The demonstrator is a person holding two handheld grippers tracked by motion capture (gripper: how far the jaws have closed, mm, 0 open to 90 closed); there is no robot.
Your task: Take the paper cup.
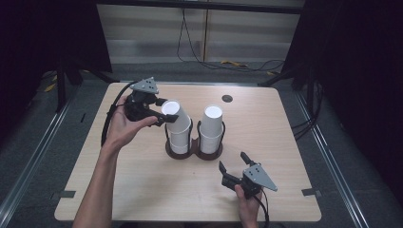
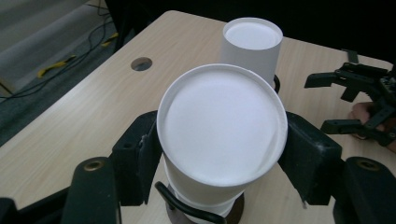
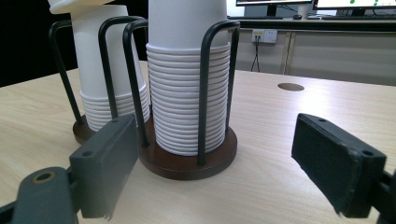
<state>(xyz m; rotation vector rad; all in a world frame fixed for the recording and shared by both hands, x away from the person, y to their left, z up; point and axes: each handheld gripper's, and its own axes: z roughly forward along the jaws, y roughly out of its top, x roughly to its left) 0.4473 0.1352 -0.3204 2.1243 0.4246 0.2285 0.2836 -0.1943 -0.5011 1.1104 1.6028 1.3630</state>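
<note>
Paper cup (image 2: 222, 135), light and crushable, sits tilted in my left claw (image 1: 159, 110), pinched below its base; my right claw (image 1: 234, 161) gapes empty near the bench's front edge.

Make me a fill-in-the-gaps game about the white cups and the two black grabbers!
1. The left gripper is shut on the top white paper cup, which is ____ in colour.
2. The cup stacks stand in a black wire holder with round brown bases, making ____ stacks.
3. The right gripper has its jaws ____, holding nothing.
4. Everything rests on a light ____ table.

Missing words: white; two; open; wooden
</note>
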